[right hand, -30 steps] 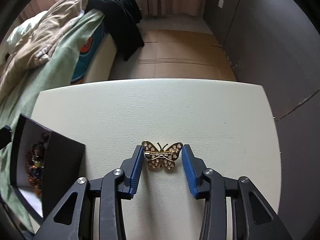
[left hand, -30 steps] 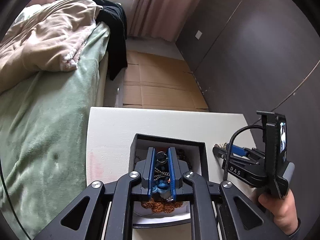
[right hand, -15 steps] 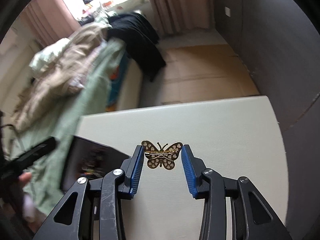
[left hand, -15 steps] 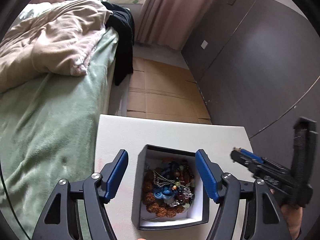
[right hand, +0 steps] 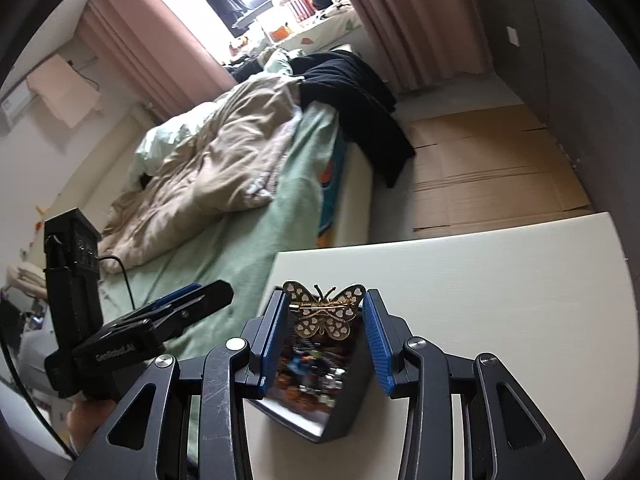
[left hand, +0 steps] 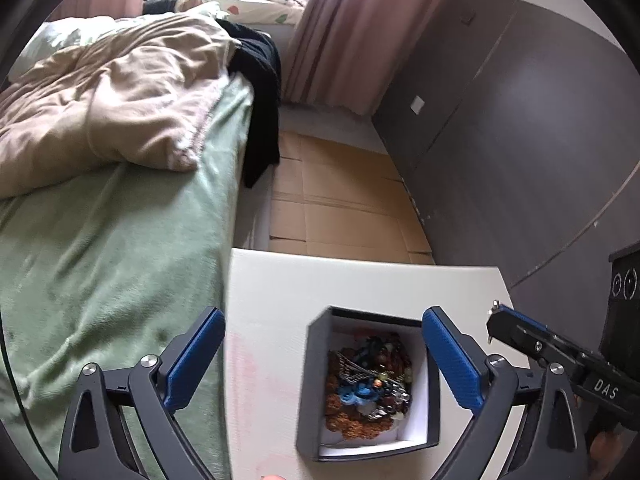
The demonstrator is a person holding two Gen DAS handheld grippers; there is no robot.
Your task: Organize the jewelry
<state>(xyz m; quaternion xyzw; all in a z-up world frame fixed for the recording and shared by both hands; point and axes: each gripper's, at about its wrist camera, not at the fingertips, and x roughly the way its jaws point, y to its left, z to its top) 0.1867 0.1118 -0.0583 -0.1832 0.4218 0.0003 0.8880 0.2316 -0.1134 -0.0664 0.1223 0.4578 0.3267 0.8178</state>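
A dark open box (left hand: 314,392) with a white inside stands on the white table (left hand: 280,288) and holds a heap of beads and chains (left hand: 370,384). My left gripper (left hand: 322,360) is wide open and empty, raised above the box. My right gripper (right hand: 325,316) is shut on a gold butterfly brooch (right hand: 323,311) and holds it above the box (right hand: 340,420). The right gripper also shows at the right of the left wrist view (left hand: 520,334), and the left gripper at the left of the right wrist view (right hand: 176,312).
A bed with a green blanket (left hand: 100,248) and a beige quilt (left hand: 112,100) lies left of the table. Flattened cardboard (left hand: 340,208) covers the floor beyond the table. A dark wall (left hand: 520,140) runs along the right.
My left gripper let go of the jewelry in the box, opened wide and rose. My right gripper lifted the butterfly brooch off the table and carried it left over the box.
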